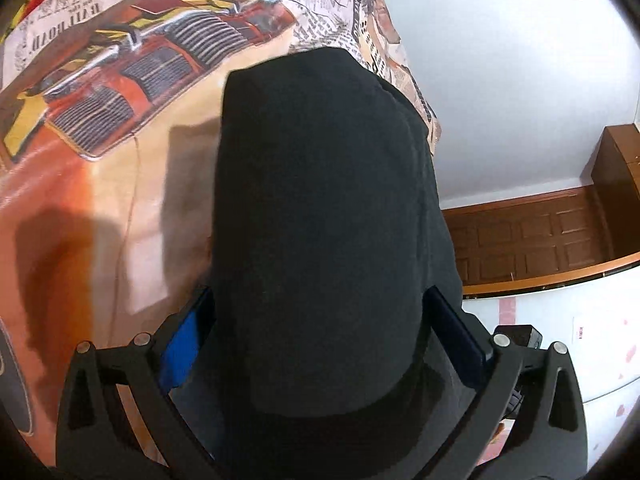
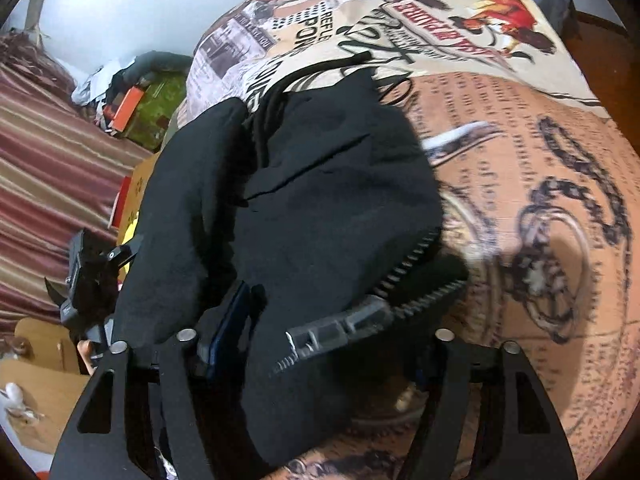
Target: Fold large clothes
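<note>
black fabric fills both wrist views: your left gripper (image 1: 320, 320) has its jaws set wide with a thick fold of the black garment (image 1: 328, 208) bunched between the blue pads (image 1: 184, 336), which press against it on both sides, so it is clamped on the cloth. your right gripper (image 2: 320, 344) also has the garment (image 2: 304, 208) draped over it; only one blue pad (image 2: 228, 320) shows, so you cannot tell how those jaws stand. an open zipper (image 2: 404, 272) with its slider (image 2: 336, 330) lies across that view. the garment hangs above and partly rests on the printed bedspread (image 2: 520, 184), whose orange car print (image 1: 132, 80) shows in the left view.
</note>
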`<state>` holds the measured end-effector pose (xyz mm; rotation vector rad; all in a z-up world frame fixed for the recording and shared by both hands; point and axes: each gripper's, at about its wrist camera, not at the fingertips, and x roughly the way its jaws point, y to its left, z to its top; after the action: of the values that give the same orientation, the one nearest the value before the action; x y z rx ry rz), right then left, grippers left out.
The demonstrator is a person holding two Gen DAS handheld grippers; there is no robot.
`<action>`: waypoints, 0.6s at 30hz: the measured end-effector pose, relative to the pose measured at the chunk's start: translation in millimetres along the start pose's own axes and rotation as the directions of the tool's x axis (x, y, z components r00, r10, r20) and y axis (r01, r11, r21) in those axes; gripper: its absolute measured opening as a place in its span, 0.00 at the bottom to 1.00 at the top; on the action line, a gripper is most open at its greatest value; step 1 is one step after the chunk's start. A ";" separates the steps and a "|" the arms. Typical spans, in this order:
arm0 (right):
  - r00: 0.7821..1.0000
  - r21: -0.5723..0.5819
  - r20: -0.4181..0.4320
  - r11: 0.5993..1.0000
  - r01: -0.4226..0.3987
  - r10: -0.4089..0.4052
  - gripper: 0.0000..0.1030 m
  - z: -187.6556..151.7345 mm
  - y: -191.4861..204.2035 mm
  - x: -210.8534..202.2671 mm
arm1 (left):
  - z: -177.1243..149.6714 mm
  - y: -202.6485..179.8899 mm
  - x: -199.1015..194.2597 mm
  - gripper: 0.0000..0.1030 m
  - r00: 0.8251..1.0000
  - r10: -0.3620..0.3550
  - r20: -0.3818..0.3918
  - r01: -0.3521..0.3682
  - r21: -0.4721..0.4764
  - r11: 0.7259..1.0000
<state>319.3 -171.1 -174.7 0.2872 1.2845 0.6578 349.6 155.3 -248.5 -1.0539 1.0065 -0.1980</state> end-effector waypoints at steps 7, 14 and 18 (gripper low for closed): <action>0.996 0.083 0.017 0.993 -0.087 0.086 0.23 2.4 -9.1 -14.7 | -10.0 -22.0 -16.0 0.85 0.996 0.084 0.025 -0.086 0.083 0.993; 0.997 0.023 0.043 0.998 -0.061 0.060 0.15 0.8 30.3 -27.0 | -29.8 -45.2 -63.3 0.77 0.990 0.114 0.083 -0.128 0.193 0.973; 0.996 -0.033 0.056 0.997 -0.074 0.076 0.14 7.1 63.9 -26.5 | -28.4 -61.4 -110.9 0.75 0.979 0.113 0.171 -0.155 0.252 0.955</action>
<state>303.9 -135.6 -116.9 0.3276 1.2123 0.7279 284.3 169.2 -137.1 -0.7428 0.8801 -0.1324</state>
